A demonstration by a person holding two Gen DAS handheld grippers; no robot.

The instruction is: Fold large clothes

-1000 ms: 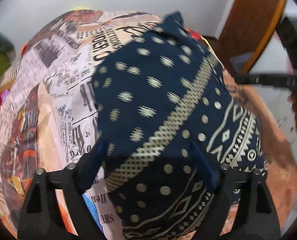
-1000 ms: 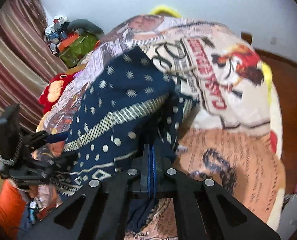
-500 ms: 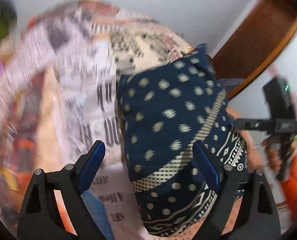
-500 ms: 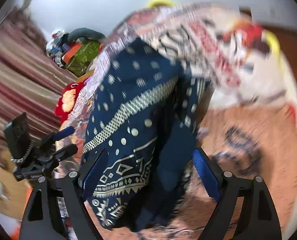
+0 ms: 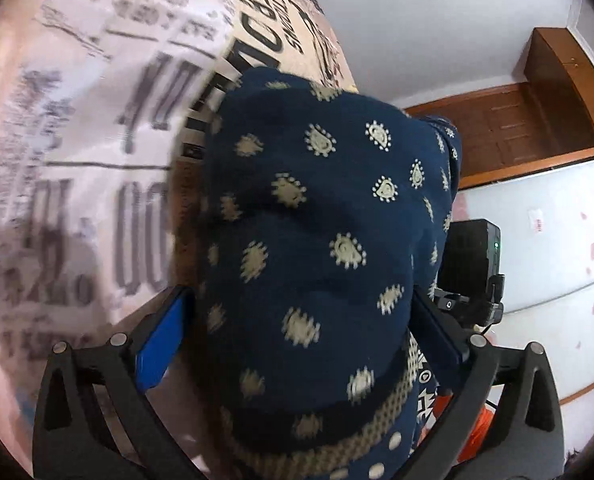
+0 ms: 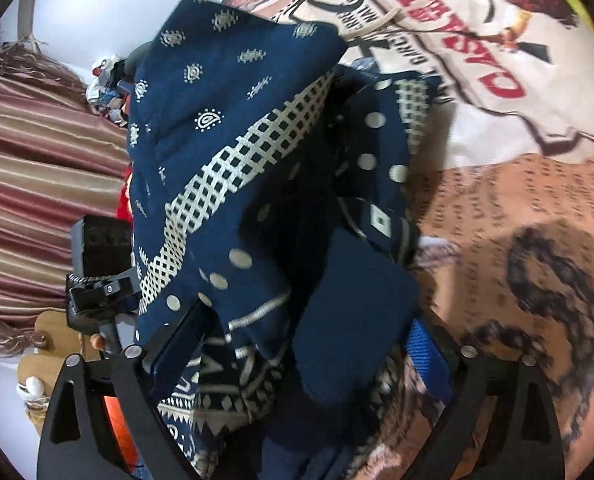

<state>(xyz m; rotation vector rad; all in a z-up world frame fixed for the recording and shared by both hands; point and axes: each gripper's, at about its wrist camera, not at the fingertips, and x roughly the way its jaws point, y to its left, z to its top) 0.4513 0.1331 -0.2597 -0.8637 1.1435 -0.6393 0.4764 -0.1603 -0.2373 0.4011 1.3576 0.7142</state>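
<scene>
In the left wrist view, the left gripper [image 5: 297, 340] stands spread wide, its jaws having just opened further, with the navy patterned garment [image 5: 317, 240] bulging between the blue pads [image 5: 159, 344]; the cloth fills the gap, and whether the pads press on it cannot be told. The garment's rounded fold edge runs up the middle of the view, and to its left the printed bedspread [image 5: 97, 160] lies bare and open. Beyond its right edge, the right gripper [image 5: 473, 272] shows close by, in front of a wooden door frame [image 5: 537, 128].

In the right wrist view, the right gripper [image 6: 297, 344] is also spread, its jaws having just opened, and bunched folds of the garment [image 6: 233, 152] lie loose between the fingers. The bedspread [image 6: 517, 220] stretches free on the right. On the left, the left gripper [image 6: 101, 280] sits against the garment's edge, with a striped curtain [image 6: 37, 180] behind.
</scene>
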